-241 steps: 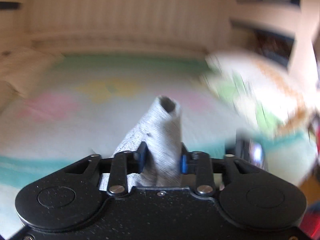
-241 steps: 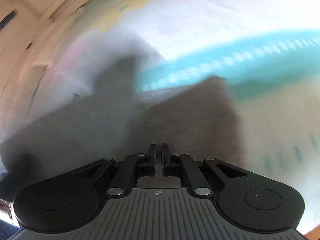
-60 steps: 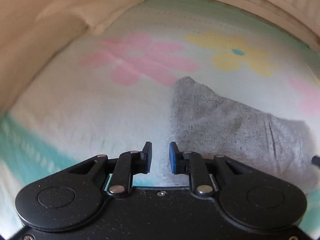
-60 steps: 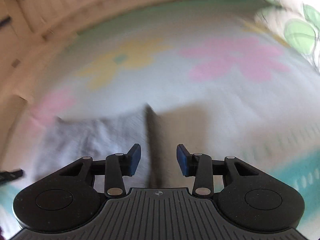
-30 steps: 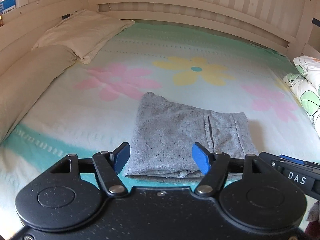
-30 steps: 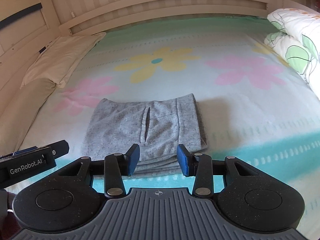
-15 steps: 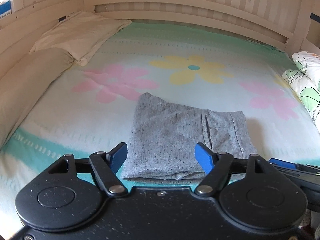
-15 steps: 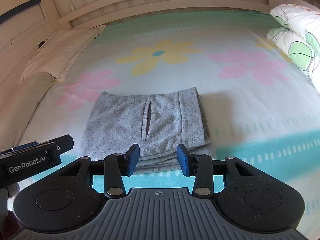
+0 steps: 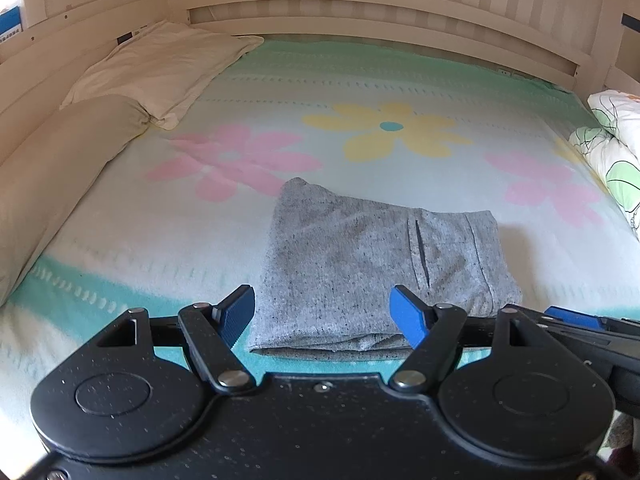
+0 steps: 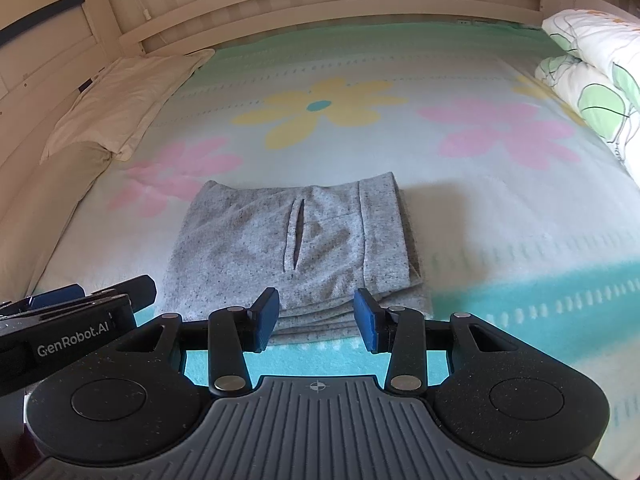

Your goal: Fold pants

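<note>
- I see the grey pants (image 9: 372, 268) folded into a compact, stacked rectangle, lying flat on the bed (image 9: 132, 240) near its front edge, partly over the turquoise band of the flowered blanket.
- From the right wrist camera the same pants (image 10: 280, 240) show several layers at the near edge, with the stack's long axis running left to right across the bed.
- The pocket slit (image 10: 295, 236) on the top layer runs front to back, crosswise to that long axis; the waistband strip sits at the right end of the stack, so the folded end points left, toward the pillows.
- My left gripper (image 9: 324, 318) hovers just in front of the near edge of the pants, its blue fingers (image 9: 236, 312) spread wide and holding nothing.
- My right gripper (image 10: 316, 320) also sits just short of the near edge, its fingers (image 10: 366, 320) parted and empty, clear of the cloth.
- The left gripper's side (image 10: 76, 312) shows at the left of the right wrist view, so the two tools are side by side, close together.
- A white pillow (image 9: 160, 68) and a beige bolster (image 9: 56, 168) lie along the left side of the bed, well apart from the pants.
- A leaf-patterned quilt (image 10: 592, 72) is bunched at the right side of the bed, and a slatted wooden rail (image 9: 380, 0) runs behind the mattress.
</note>
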Action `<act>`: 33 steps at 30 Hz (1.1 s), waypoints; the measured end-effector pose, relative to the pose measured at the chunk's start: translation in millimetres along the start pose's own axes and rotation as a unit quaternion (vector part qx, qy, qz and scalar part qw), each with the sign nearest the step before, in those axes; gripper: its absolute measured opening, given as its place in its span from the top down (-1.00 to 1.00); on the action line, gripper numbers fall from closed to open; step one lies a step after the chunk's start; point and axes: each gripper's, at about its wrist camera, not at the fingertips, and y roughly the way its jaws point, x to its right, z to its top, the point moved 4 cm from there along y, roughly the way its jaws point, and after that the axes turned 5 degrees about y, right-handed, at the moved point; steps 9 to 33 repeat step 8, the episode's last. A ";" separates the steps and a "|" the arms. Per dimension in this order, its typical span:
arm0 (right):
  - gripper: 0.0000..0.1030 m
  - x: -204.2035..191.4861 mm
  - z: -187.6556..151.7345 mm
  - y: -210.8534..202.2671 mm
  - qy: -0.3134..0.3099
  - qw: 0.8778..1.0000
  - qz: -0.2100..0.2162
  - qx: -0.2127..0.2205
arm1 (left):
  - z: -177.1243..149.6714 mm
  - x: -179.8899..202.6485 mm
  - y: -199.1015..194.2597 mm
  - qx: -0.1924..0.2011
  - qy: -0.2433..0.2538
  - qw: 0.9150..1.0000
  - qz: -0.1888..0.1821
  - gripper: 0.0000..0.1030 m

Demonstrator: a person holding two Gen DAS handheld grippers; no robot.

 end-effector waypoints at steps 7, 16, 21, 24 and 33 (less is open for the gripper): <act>0.22 0.9 0.1 -0.4 0.001 1.000 0.002 0.000 | -2.0 3.3 0.9 -0.001 0.003 1.000 0.004 -0.48; 0.22 1.3 0.1 -0.6 0.000 1.000 0.002 0.001 | -2.2 3.6 1.3 -0.002 0.003 1.000 0.005 -0.48; 0.22 1.3 0.1 -0.6 0.000 1.000 0.002 0.001 | -2.2 3.6 1.3 -0.002 0.003 1.000 0.005 -0.48; 0.22 1.3 0.1 -0.6 0.000 1.000 0.002 0.001 | -2.2 3.6 1.3 -0.002 0.003 1.000 0.005 -0.48; 0.22 1.3 0.1 -0.6 0.000 1.000 0.002 0.001 | -2.2 3.6 1.3 -0.002 0.003 1.000 0.005 -0.48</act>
